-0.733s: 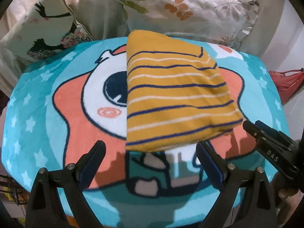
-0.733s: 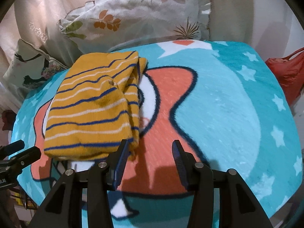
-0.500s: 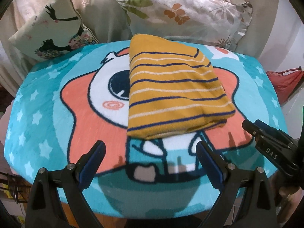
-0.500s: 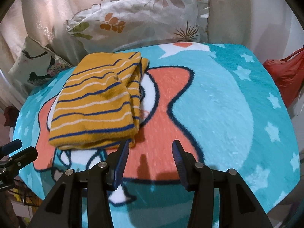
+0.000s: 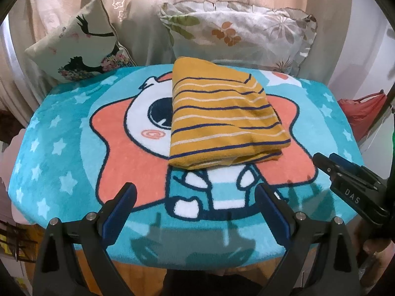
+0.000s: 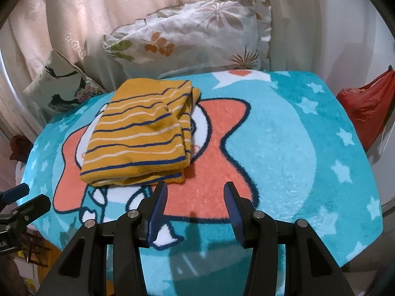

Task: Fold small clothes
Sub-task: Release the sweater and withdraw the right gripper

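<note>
- The mustard striped garment (image 5: 224, 118) lies folded in a compact stack on the cartoon star blanket (image 5: 61, 148), just in front of the floral pillow (image 5: 237, 34).
- Compared with a moment ago, we sit farther back from it: more blanket shows between the fingers and the cloth, so the fold looks finished to us.
- Our left gripper (image 5: 195, 204) gapes wide and holds nothing; our right gripper (image 6: 196, 204) is parted more narrowly, also empty.
- On the right gripper's body, seen in the left view, we read "DAS".
</note>
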`<state>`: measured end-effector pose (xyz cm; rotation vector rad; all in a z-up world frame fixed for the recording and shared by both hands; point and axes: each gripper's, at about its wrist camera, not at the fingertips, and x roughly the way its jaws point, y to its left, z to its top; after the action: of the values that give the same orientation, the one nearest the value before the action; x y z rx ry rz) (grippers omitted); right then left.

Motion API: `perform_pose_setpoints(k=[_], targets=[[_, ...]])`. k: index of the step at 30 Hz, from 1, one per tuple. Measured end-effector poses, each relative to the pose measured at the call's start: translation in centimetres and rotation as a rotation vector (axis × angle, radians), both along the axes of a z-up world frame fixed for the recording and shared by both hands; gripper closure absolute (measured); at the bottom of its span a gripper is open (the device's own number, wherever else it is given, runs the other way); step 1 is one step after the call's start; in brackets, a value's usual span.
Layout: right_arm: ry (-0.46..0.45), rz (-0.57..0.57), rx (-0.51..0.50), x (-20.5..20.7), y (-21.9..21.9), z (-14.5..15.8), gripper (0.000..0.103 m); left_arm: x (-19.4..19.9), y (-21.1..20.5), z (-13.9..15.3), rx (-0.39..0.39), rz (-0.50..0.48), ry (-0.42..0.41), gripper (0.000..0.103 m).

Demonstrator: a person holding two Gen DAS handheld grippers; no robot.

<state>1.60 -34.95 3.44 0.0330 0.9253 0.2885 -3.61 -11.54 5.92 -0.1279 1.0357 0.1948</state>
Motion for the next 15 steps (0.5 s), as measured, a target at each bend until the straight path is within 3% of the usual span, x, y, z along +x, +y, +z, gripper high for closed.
perform_pose_setpoints(k=[9, 15], targets=[[-0.044, 0.015, 0.003, -1.4, 0.1, 1.6, 0.049, -1.1, -0.3, 2.0, 0.022, 0.018, -0.08, 0.007], [-0.066, 0.019, 0.006, -1.9, -0.1, 2.3, 0.048, -1.8, -0.8, 3.5, 0.084, 0.047, -0.168, 0.007]])
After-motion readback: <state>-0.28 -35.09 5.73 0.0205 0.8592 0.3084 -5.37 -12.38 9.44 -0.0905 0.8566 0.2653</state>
